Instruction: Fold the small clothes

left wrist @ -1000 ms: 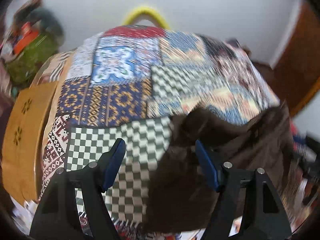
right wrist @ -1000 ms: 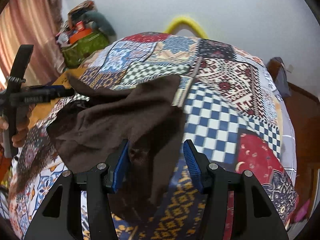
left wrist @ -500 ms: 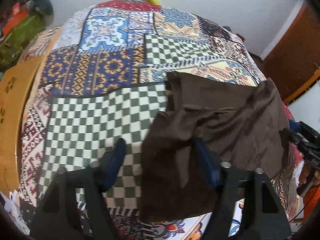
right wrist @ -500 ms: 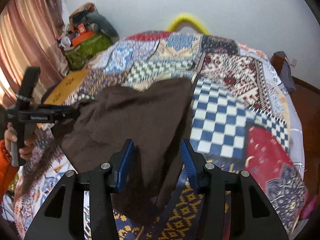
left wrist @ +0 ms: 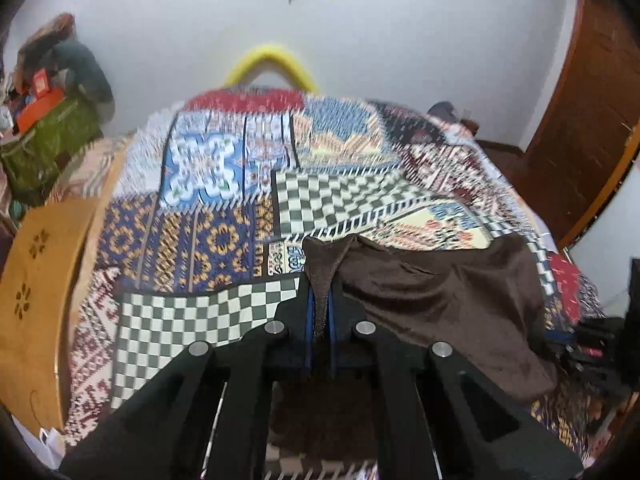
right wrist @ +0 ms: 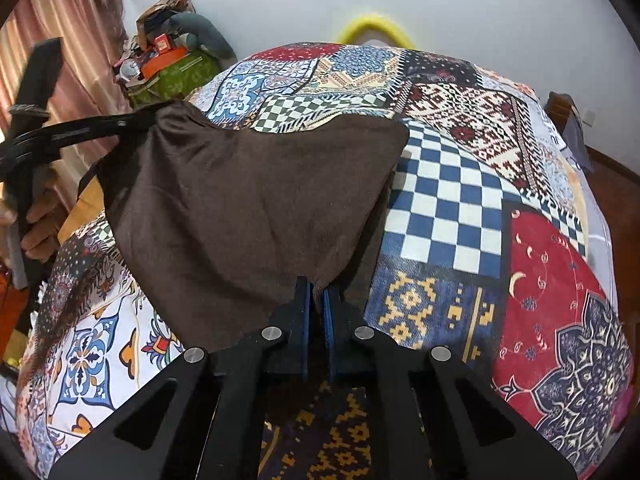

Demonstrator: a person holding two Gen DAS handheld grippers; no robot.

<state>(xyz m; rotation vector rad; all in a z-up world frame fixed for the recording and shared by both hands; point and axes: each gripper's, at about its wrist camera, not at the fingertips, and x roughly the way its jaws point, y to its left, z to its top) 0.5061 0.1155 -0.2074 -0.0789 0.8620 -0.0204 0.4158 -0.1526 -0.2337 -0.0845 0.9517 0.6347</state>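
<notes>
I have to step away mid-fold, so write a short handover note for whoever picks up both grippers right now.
Left gripper: jaws have just closed; shut on a bunched corner of the brown garment.
Right gripper: jaws have just closed; shut on the garment's near edge.
The garment hangs spread between the two grippers above the patchwork bedspread, its far edge against the cover.
Done: both grips taken, cloth spread.
Left: no fold shows yet; lay it flat and fold it.
</notes>
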